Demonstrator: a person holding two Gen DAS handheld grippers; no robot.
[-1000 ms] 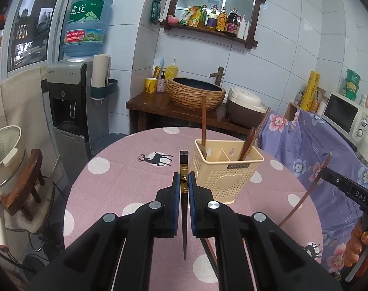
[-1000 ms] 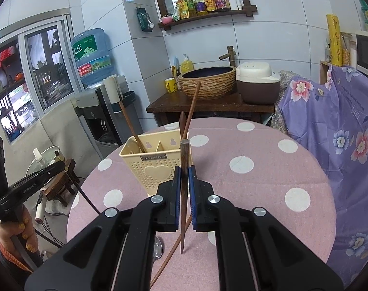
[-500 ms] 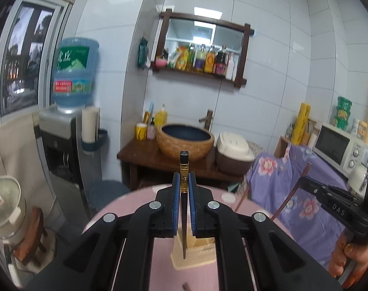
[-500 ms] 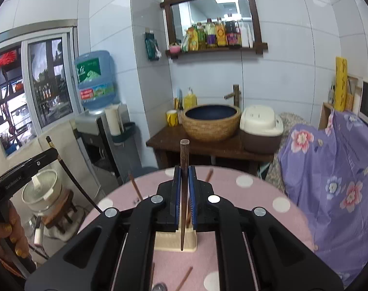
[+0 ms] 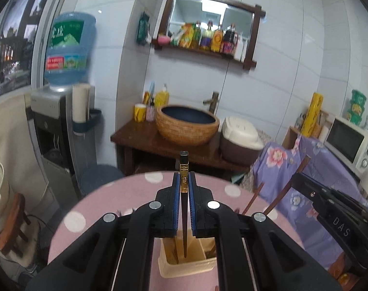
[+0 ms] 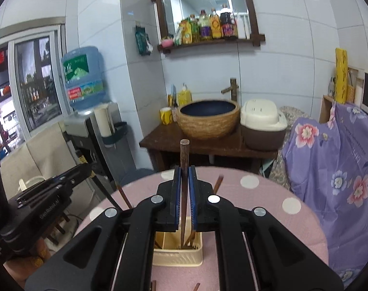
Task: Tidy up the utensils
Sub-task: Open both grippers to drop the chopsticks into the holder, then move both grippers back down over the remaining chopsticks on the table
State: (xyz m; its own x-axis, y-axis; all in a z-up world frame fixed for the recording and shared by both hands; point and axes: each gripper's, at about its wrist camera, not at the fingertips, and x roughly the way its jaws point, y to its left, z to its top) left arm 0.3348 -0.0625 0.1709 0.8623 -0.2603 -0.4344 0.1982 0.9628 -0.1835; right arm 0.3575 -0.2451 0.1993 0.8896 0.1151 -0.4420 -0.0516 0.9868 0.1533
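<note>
My left gripper [image 5: 184,181] is shut on a dark chopstick with a gold band [image 5: 184,169], held upright with its thin tip down inside the cream utensil basket [image 5: 187,265]. My right gripper [image 6: 184,177] is shut on a brown wooden chopstick [image 6: 184,150], also upright, with its tip down in the same basket [image 6: 177,254]. Other brown chopsticks [image 5: 253,197] lean out of the basket. The right gripper shows at the right of the left wrist view [image 5: 334,215], and the left gripper at the left of the right wrist view [image 6: 45,208].
The basket stands on a round table with a pink polka-dot cloth [image 6: 268,208]. More chopstick ends [image 6: 196,286] lie on the cloth near the bottom edge. Behind are a wooden stand with a basin [image 6: 208,118], a water dispenser [image 5: 57,121] and a purple flowered cover [image 6: 334,169].
Both grippers have lowered over the basket since half a second ago. The tips of both held chopsticks now reach into the basket. Both stay shut.
</note>
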